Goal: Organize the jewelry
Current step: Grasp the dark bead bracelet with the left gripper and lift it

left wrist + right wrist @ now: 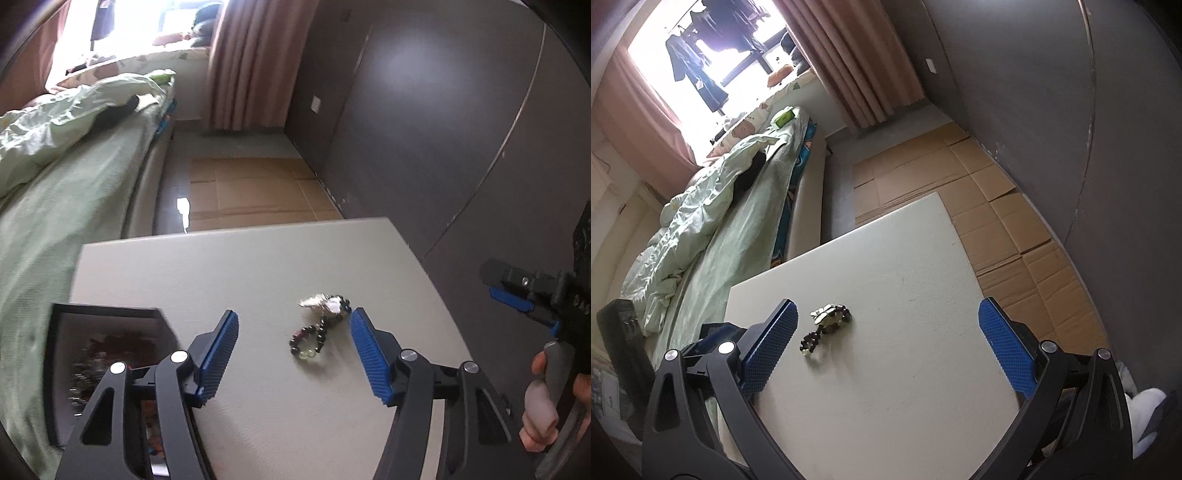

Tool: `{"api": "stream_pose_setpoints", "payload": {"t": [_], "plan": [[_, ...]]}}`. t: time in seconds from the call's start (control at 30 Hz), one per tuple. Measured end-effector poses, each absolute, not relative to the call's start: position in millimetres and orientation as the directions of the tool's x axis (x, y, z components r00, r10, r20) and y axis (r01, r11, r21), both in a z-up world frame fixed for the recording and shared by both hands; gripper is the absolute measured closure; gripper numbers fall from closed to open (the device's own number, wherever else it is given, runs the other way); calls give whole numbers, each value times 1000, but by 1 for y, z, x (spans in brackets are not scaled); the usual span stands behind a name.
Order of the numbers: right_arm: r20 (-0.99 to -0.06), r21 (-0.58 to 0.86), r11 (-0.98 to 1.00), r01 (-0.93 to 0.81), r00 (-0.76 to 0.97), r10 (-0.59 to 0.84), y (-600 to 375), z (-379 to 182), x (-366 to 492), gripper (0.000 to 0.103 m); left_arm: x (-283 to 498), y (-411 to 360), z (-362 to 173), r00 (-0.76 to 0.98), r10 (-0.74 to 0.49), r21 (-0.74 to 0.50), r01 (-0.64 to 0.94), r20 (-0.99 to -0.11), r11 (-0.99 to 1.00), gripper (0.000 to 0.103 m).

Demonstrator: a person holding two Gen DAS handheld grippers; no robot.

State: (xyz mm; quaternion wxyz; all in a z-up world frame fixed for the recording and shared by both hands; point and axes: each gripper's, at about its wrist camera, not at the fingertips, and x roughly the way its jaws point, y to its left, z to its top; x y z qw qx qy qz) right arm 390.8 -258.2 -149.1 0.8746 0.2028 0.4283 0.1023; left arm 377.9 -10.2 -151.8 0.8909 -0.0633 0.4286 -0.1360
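Both sets of jaws are standing apart, gripping nothing: the left gripper (293,354) is framing the beaded bracelets (321,325), the right gripper (886,354) hanging beside. They are lying tangled mid-table (258,258), probably light, limp, slippery; pinching the bunched cluster looks safest.

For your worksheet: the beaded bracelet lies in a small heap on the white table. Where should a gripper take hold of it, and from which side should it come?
Grip the beaded bracelet at its near loop of dark beads, coming from above with one pad on each side. It lies flat on the table, so no side entry gets under it. That loop lies clear of the silvery piece. The open left gripper already straddles it.
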Motion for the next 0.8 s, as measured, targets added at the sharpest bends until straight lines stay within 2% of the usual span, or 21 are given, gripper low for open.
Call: {"api": "stream_pose_setpoints", "payload": {"t": [0.07,0.2,0.47,0.53,0.6,0.67,0.7,0.8], "plan": [[-715,433,901,-12,605,351,-255,-153,394,5,381,-16,-162,577,-307,-230,204,-757,952,43],[-728,430,902,-19,584,360,-249,-162,402,15,389,-27,-180,542,-319,-233,223,-777,946,43],[-745,417,908,-42,557,367,-233,-171,416,16,407,-42,-213,486,-303,-208,241,-820,948,44],[-748,411,910,-56,550,371,-227,-172,419,16,409,-44,-216,492,-291,-188,248,-820,950,51],[-755,404,912,-69,538,375,-220,-175,423,23,408,-46,-217,504,-246,-133,248,-828,959,63],[-763,400,913,-74,526,377,-215,-179,427,23,407,-43,-216,500,-224,-114,241,-837,964,89],[-766,399,914,-75,521,377,-213,-181,428,23,407,-39,-216,478,-253,-150,243,-841,958,94],[-769,389,917,-91,515,378,-206,-182,431,23,406,-31,-214,452,-306,-210,251,-838,945,97]]}}
